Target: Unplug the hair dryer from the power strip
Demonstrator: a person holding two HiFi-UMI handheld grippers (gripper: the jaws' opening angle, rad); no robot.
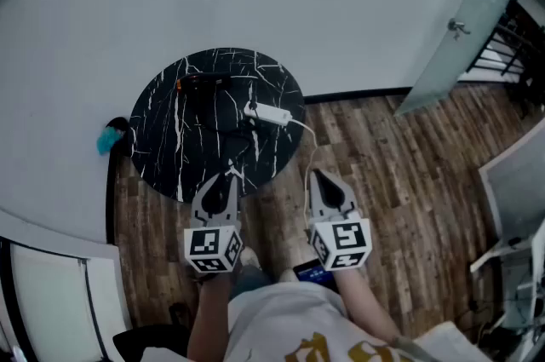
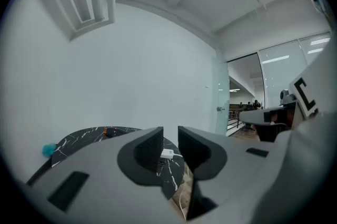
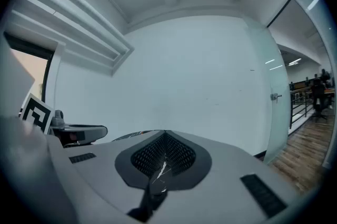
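A round black marble table (image 1: 170, 147) stands against the white wall. On it lies a white power strip (image 1: 269, 113), whose white cord (image 1: 310, 143) trails off the table's right side. A dark hair dryer (image 1: 201, 83) with an orange part lies at the table's far side, and its black cord runs to the strip. My left gripper (image 1: 226, 176) hovers over the table's near edge, open with nothing between its fingers; through the gap the left gripper view shows the power strip (image 2: 167, 154). My right gripper (image 1: 320, 175) is shut and empty, just right of the table over the floor.
A teal object (image 1: 108, 139) lies on the floor left of the table by the wall. A glass door (image 1: 464, 28) stands at the right, with railings beyond. Wooden floor (image 1: 400, 173) spreads to the right, up to pale furniture (image 1: 519, 181).
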